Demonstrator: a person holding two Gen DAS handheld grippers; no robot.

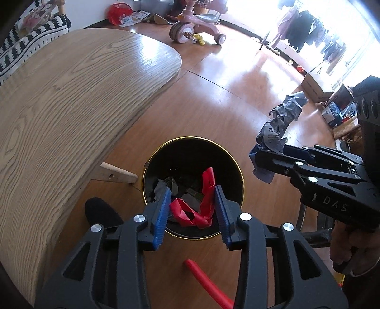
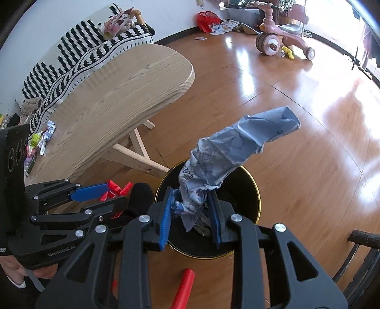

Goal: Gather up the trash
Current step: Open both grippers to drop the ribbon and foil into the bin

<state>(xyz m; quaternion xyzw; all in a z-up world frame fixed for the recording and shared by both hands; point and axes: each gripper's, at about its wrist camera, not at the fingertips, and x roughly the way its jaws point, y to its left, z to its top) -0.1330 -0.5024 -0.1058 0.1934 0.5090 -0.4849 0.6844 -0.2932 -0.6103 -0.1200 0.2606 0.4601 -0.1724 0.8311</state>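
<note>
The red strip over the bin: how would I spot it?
Find the wooden table; beside its leg stands a black, gold-rimmed bin. Above its opening, the left gripper has a crumpled red strip between its blue pads. Unlike the grey-blue paper nearby, it is bright red.

Glossy orange-brown wooden floor (image 2: 296, 123) with big glare patches from the bright window side. A pale oak table with rounded ends (image 1: 78, 95) stands on light wooden legs (image 2: 140, 152). Behind it there's a black-and-white zigzag striped sofa (image 2: 78, 52) against a plain white wall (image 2: 59, 19). A pink kids' tricycle (image 2: 280, 33) is parked at the far end.
</note>
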